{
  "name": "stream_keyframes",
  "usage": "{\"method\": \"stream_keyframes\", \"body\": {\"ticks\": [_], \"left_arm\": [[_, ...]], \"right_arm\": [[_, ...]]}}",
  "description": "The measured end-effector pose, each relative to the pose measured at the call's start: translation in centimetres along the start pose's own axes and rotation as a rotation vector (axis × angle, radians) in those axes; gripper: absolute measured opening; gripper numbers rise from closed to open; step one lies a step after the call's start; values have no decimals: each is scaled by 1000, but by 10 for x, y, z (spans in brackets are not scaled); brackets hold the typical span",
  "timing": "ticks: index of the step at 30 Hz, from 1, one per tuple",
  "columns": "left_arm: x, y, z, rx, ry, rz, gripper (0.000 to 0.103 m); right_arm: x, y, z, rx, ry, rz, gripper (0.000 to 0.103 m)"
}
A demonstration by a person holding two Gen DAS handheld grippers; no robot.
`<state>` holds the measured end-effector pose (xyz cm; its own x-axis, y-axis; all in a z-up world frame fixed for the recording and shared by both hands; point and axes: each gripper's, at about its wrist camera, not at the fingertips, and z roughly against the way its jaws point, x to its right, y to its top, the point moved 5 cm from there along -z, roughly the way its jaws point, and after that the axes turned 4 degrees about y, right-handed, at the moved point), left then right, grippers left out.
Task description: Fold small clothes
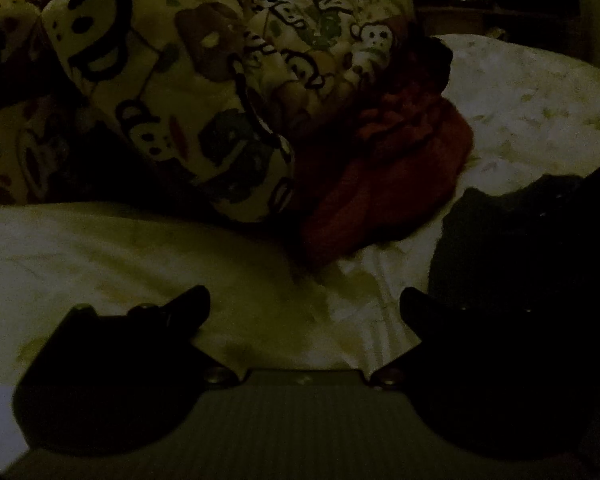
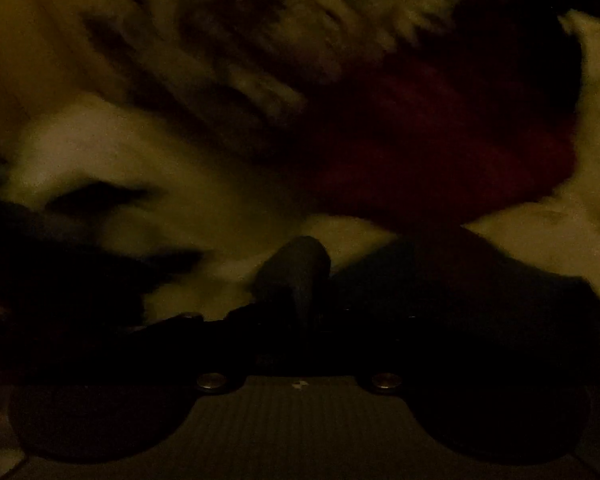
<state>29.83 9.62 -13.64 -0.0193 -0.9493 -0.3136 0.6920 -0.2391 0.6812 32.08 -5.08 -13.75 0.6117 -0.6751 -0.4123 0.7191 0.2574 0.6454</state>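
the room is dim. the left gripper hangs over the pale bed sheet, its jaws spread wide with nothing between them. ahead of it a red garment lies crumpled on the sheet, touching a monkey-print blanket; a dark garment sits to the right. the right gripper view is blurred, and i cannot tell how its jaws stand.

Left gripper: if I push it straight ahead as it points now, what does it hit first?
Probably the bare white sheet, then the red garment bunched ahead. The left gripper is open and empty; depth is hard to judge in this dim view.
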Motion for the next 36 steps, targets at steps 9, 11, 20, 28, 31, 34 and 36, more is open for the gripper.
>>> {"method": "stream_keyframes", "body": {"ticks": [9,11,20,28,31,34,36], "left_arm": [[18,0,7,32,-101,-15,101],[31,2,9,31,-149,-40,98],[98,8,-45,-81,-108,-194,84],[118,-6,-60,-127,-156,-224,44],[119,-6,-58,-120,-154,-236,43],[116,-5,-61,-127,-157,-213,45],[113,-5,-63,-140,-165,-186,49]], "right_arm": [[5,-9,62,161,-345,115,95],[16,-25,94,154,-402,76,95],[94,-107,208,56,-638,-29,95],[146,-139,198,62,-644,-410,92],[151,-149,204,161,-595,-480,25],[157,-154,228,246,-635,-520,14],[163,-163,240,253,-690,-537,13]]}}
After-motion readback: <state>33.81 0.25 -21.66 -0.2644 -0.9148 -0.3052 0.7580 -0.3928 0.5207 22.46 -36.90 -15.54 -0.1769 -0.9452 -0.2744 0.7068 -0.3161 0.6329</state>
